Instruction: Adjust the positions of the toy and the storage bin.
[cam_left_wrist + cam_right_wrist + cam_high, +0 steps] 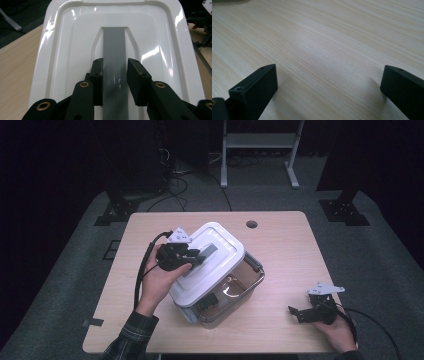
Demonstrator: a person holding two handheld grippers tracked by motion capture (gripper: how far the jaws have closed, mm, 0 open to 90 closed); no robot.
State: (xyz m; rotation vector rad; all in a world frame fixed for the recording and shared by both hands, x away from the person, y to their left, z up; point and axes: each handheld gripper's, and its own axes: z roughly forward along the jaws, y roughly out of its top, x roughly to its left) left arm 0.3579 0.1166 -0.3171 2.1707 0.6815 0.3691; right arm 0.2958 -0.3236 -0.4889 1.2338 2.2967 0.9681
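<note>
Black blocky fingers [136, 82] of the left gripper [115, 83] pinch the glossy white lid's [62, 57] flat grey handle [114, 50].

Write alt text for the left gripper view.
The left claw straddles the grey handle strip along the middle of a glossy white bin lid, jaws at either side of it. Light wood table shows at left.

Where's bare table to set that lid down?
Free: the strip of table right of the bin, up to the cable hole. Also the near-right patch before the right hand-held gripper. Crowded: left, around the left hand-held gripper gripping the lid.
</note>
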